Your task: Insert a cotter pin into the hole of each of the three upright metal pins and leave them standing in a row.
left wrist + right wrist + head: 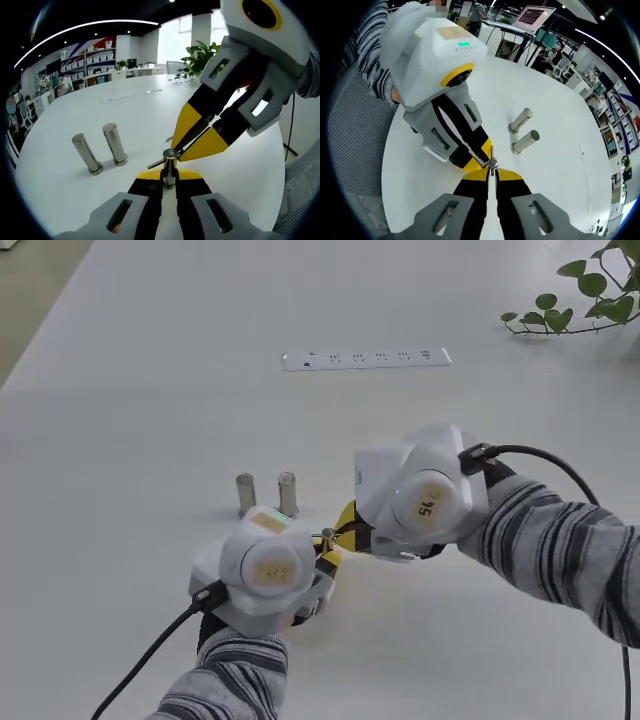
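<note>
Left gripper (169, 176): clamped on an upright metal pin (169, 160), long axis vertical, between both grippers. Right gripper (176, 149): pinching the cotter pin (156, 163), which lies level, crosswise at that pin's top. Second pin (87, 153) and third pin (115, 143) stand nearby on the bench (140, 112).

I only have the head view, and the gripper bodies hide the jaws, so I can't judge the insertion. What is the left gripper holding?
Observer: The left gripper is shut on an upright metal pin.
Operator: And the right one?
Observer: The right gripper pinches a thin cotter pin whose free end sticks out past the pin's head, apparently through the hole.
Operator: The other two?
Observer: The two standing pins have bare tops, no cotters.
</note>
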Available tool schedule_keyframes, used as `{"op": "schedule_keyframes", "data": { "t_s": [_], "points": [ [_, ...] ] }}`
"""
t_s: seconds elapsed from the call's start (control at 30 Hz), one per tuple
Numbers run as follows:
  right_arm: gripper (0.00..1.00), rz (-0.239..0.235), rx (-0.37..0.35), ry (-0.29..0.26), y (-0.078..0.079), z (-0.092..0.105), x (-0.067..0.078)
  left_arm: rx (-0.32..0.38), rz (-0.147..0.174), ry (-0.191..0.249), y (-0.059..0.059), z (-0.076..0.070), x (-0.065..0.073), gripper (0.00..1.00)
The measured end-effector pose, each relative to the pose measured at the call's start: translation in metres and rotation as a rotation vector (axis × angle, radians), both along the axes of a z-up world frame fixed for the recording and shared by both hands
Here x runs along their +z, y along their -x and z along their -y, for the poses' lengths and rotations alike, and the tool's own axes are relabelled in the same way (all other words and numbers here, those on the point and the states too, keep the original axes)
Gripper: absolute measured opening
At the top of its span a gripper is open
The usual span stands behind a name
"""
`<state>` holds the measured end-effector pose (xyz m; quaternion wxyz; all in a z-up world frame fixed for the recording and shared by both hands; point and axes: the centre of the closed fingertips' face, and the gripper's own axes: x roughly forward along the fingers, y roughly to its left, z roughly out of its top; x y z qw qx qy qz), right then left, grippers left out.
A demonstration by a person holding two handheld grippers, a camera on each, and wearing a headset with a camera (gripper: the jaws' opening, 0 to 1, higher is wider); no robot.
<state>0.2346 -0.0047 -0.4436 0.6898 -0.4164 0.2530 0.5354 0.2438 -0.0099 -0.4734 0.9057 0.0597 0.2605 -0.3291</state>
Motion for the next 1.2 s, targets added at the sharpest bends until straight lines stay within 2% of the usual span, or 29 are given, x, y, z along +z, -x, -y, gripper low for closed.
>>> {"op": "schedule_keyframes", "data": {
  "t_s": [0.33,0.93,1.2],
  "points": [
    [0.01,-0.008,-0.021,-0.008,0.002,0.006,0.0058,0.008,-0.004,0.004,-0.0006,-0.0001,-0.0003,0.05],
    [0.0,-0.032,-0.042,-0.029,0.0005,0.005,0.0032,0.012,-0.005,0.004,-0.0012,-0.0005,0.0006,0.05],
    [0.02,-0.035,-0.083,-0.075,-0.0001,0.0049,0.0053,0.011,-0.012,0.004,0.0005,-0.0013,0.0002,0.05]
  ]
}}
